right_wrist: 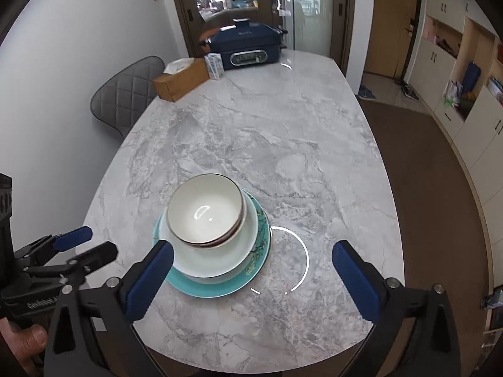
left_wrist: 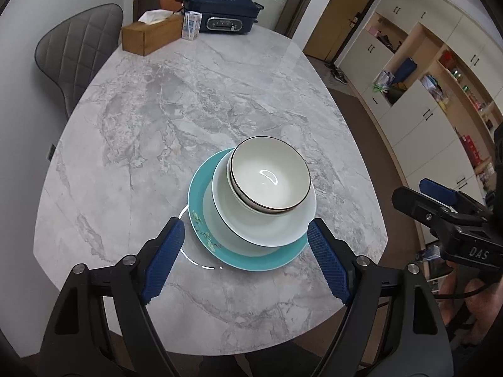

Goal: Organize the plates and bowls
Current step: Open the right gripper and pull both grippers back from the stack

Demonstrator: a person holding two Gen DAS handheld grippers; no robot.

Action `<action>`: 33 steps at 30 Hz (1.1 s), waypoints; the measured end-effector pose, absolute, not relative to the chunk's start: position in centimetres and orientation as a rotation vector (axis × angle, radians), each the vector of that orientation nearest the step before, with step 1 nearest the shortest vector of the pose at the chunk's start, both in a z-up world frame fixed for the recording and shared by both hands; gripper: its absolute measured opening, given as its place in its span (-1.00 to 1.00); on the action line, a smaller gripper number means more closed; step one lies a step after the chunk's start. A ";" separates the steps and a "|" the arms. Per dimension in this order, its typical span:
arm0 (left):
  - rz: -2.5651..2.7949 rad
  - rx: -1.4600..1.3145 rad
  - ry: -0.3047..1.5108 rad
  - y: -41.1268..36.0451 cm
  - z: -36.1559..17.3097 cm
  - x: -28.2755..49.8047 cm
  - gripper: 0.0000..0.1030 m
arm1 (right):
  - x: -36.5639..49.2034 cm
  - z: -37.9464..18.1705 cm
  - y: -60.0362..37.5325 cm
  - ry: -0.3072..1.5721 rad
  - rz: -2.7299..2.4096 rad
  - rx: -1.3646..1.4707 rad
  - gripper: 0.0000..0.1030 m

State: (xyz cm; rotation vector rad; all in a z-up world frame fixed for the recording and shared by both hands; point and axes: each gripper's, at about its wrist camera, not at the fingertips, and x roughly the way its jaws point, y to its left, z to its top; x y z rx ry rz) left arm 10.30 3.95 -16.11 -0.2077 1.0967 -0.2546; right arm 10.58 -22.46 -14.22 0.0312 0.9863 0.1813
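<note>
One stack stands near the front of the marble table (left_wrist: pixel 176 100). A teal plate (left_wrist: pixel 283 259) with a flower pattern lies at the bottom, a white plate (left_wrist: pixel 295 223) rests on it, and two nested white bowls with dark rims (left_wrist: pixel 270 176) sit on top. In the right wrist view the same teal plate (right_wrist: pixel 195 287), white plate (right_wrist: pixel 217 260) and bowls (right_wrist: pixel 204 209) show left of centre. My left gripper (left_wrist: pixel 245 234) hovers open above the stack's near edge, holding nothing. My right gripper (right_wrist: pixel 253 257) is wide open and empty, up and to the right of the stack.
At the table's far end stand a wooden tissue box (left_wrist: pixel 151 33), a small carton (left_wrist: pixel 191 25) and a dark blue electric cooker (left_wrist: pixel 224 12). A grey quilted chair (left_wrist: pixel 78 50) stands left. Cabinets and shelves (left_wrist: pixel 424 78) line the right wall. A hand (right_wrist: pixel 28 339) grips the left tool.
</note>
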 end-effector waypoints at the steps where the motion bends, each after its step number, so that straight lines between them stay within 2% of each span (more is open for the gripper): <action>1: -0.236 -0.200 1.090 3.8 -15.7 9.8 0.55 | 10.3 -13.9 -22.2 0.986 0.181 0.019 1.00; 14: 0.035 -0.122 0.951 0.9 -9.4 4.2 0.55 | 7.0 -11.3 -24.3 0.916 0.263 0.011 1.00; 33: -0.079 -0.213 0.985 2.2 -7.2 0.2 0.55 | 2.9 -8.9 -22.4 0.851 0.209 0.004 1.00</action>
